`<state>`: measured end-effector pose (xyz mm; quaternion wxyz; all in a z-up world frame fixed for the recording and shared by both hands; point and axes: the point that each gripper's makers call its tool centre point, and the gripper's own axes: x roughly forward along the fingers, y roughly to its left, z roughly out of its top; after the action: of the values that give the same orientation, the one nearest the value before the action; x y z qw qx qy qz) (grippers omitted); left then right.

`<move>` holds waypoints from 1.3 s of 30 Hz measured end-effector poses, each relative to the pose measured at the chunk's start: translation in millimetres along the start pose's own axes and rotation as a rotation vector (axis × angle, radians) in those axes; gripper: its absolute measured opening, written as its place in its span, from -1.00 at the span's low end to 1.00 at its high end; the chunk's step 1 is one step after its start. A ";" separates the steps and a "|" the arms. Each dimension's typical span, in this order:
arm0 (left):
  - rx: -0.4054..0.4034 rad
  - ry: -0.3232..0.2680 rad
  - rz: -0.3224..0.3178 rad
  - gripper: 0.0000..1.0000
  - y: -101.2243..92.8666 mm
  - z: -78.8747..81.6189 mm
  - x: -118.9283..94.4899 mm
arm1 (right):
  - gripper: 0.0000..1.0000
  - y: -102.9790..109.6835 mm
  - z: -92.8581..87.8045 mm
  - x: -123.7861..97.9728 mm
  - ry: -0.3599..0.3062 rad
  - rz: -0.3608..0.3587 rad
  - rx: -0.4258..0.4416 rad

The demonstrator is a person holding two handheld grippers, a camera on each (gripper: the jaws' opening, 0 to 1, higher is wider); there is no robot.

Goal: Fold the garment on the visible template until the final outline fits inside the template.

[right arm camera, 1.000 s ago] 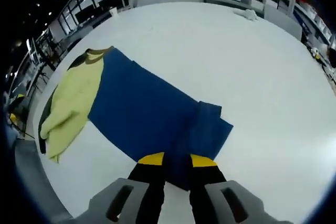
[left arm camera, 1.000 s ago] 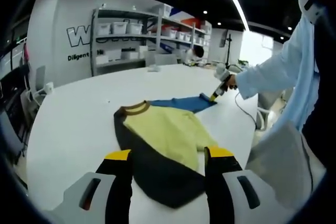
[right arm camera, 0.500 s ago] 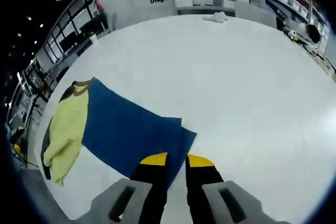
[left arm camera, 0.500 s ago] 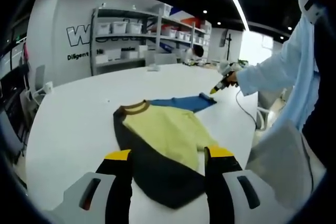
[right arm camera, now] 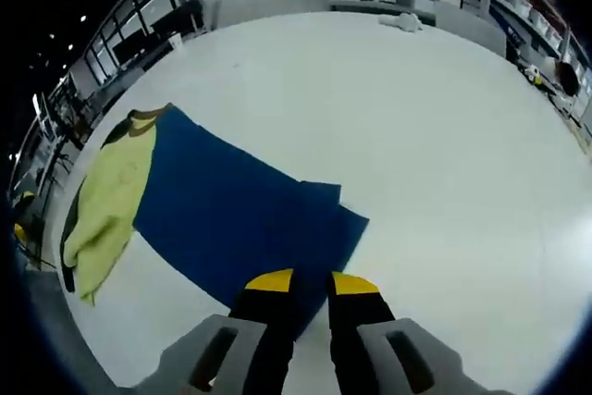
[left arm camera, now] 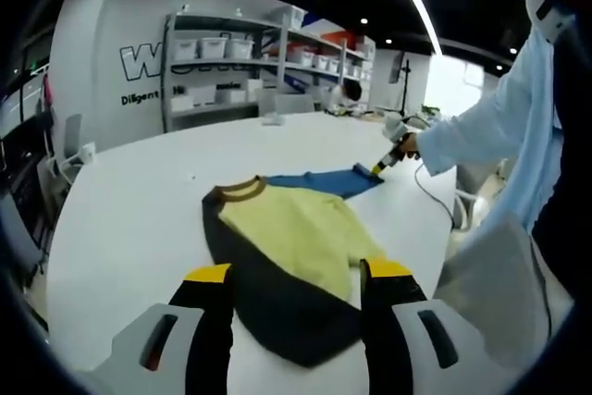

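Partly, yellow garment (right arm camera: 106, 201) hides blue template (right arm camera: 245, 219) beneath right tongs (right arm camera: 310, 282)

Soft matt cloth all round here: the garment (left arm camera: 287, 265) shows a yellow knit-looking front with a dark body and a ribbed brown collar, lying limp and slightly rumpled, while the blue template (right arm camera: 240, 219) lies as a flat, smooth matt sheet with one creased, turned-over edge. Under both, the white table (right arm camera: 444, 164) is a smooth hard surface with a faint satin sheen. The left tongs (left arm camera: 296, 298) and right tongs (right arm camera: 310, 307) look like moulded plastic, matt black with yellow tips on pale grey bodies.
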<state>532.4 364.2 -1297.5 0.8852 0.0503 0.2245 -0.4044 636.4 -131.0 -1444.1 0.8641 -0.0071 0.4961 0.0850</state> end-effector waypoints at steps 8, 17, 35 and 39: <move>0.000 -0.004 -0.001 0.05 -1.2 1.0 -1.5 | -1.00 1.2 7.0 -9.6 -0.028 -0.008 -0.019; 0.002 -0.011 0.000 0.05 -1.1 2.4 -2.7 | -1.00 -34.6 8.2 -36.6 -0.080 -0.072 0.054; 0.007 -0.008 -0.006 0.05 -3.6 3.1 -1.1 | -1.00 -74.3 -47.9 -37.9 0.036 -0.191 0.104; 0.007 -0.008 -0.004 0.05 -3.6 3.6 -1.4 | -1.00 -75.3 -50.8 -34.6 0.046 -0.195 0.069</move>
<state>530.2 361.8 -1293.3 0.8851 0.0512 0.2199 -0.4069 587.4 -215.0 -1445.6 0.8562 -0.0276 0.5156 -0.0167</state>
